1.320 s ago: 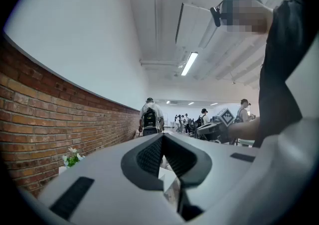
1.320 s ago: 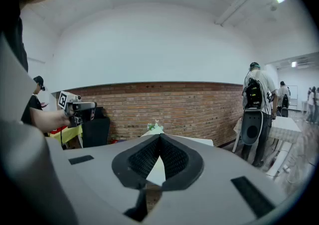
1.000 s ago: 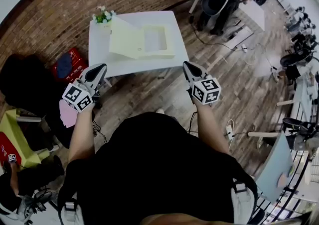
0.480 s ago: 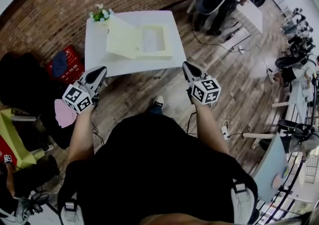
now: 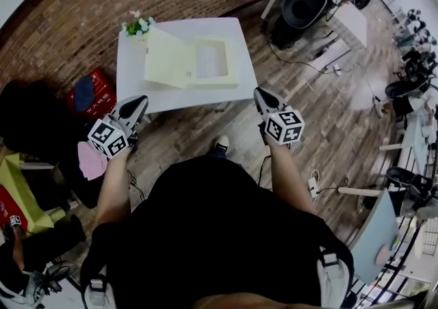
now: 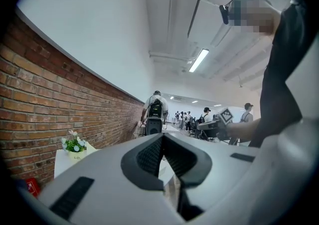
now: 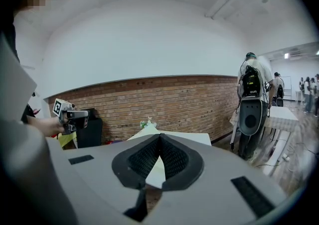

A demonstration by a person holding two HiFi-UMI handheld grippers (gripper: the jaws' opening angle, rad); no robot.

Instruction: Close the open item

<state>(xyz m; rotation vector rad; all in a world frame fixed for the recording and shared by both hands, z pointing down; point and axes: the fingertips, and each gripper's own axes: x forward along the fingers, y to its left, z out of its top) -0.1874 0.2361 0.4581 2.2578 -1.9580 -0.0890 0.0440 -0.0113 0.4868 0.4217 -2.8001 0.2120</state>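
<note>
Only the head view clearly shows the open box (image 5: 213, 81).

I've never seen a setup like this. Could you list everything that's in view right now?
Table: one, white, against the brick wall.
Box: one, pale yellow, on the table, lid open at its left side.
Flower pot: one, white and green blooms, table's far left corner.
Crate: one, red, on the floor left of the table.
Floor: brown wooden planks, all around the table.
Person with a backpack: one, dark pack, far across the room.
Left gripper: one, grey with a black-and-white marker cube, short of the table, jaws together, empty.
Right gripper: one, same colours, short of the table, jaws together, empty.
</note>
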